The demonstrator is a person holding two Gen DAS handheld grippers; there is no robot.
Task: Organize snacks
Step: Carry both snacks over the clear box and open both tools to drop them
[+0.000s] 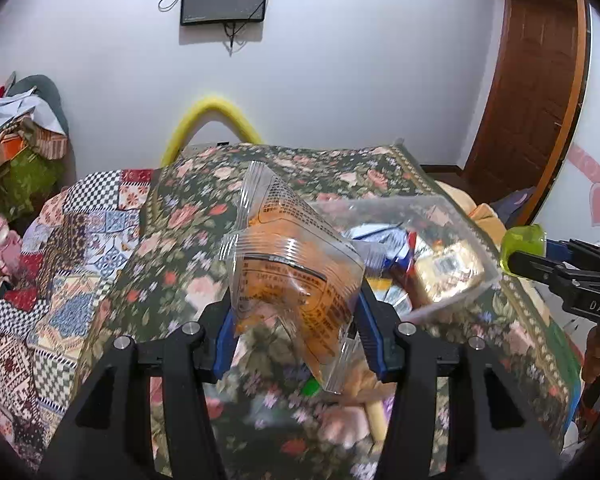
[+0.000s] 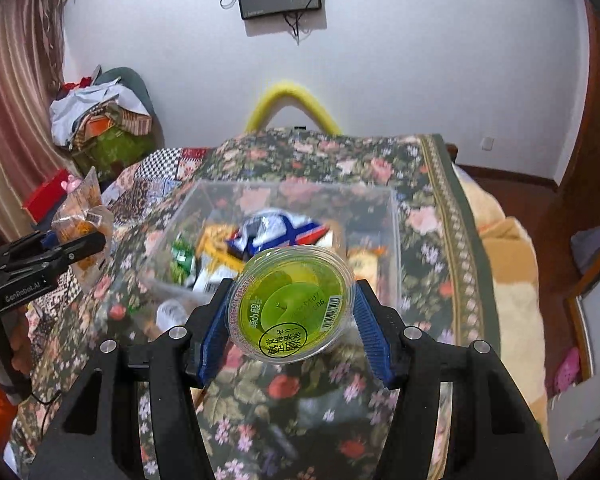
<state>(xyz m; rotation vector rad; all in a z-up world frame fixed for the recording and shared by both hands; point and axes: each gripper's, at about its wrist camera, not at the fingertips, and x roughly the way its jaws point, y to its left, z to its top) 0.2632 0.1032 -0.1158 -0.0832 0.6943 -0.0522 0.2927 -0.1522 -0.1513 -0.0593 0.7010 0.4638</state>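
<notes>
My left gripper point(image 1: 296, 320) is shut on a clear snack packet with orange contents point(image 1: 288, 264), held above the floral cloth, left of a clear plastic bin point(image 1: 452, 220). The bin holds several snack packs. My right gripper point(image 2: 292, 320) is shut on a green jelly cup point(image 2: 292, 304), held just in front of the bin point(image 2: 396, 232). The right gripper with the cup shows at the right edge of the left wrist view point(image 1: 524, 248). The left gripper and its packet show at the left of the right wrist view point(image 2: 80, 220).
The floral cloth point(image 2: 420, 184) covers the table, with a patchwork cloth point(image 1: 60, 260) at the left. A yellow curved tube point(image 1: 212, 116) stands behind the table. A pile of clothes point(image 2: 100, 120) lies at far left. A small bottle point(image 2: 172, 312) lies before the bin.
</notes>
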